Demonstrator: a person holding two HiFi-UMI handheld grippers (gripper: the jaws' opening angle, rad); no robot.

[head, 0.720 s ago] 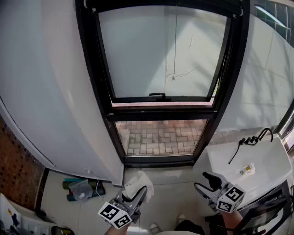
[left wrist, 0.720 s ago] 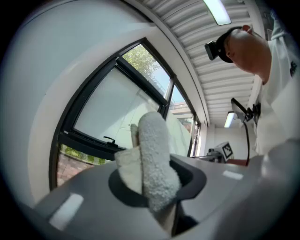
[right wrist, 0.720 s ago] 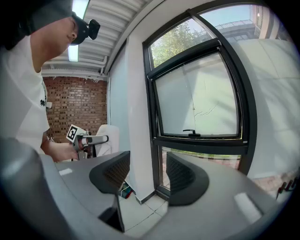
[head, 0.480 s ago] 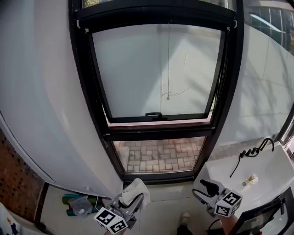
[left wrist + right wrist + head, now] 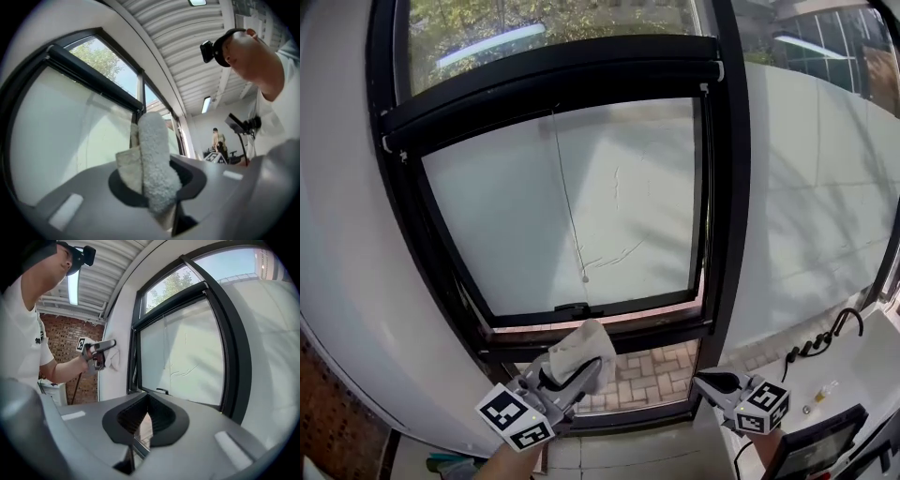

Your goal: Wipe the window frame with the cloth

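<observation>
Left claw (image 5: 577,373) clamps the cloth (image 5: 582,344), seemingly short of the window frame (image 5: 728,234); right claw (image 5: 709,382) closed, empty; wiping all ahead.

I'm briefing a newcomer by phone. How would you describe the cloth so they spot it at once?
Find the big black-framed window. Low down, seen against its crossbar, the left claw grips the cloth: pale, fluffy and folded, the only soft thing against that hard dark frame.

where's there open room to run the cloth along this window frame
Bare: the sash's bottom rail right of the handle, and the right upright. Crowded round the handle, with the blind cord's pull just above it.
</observation>
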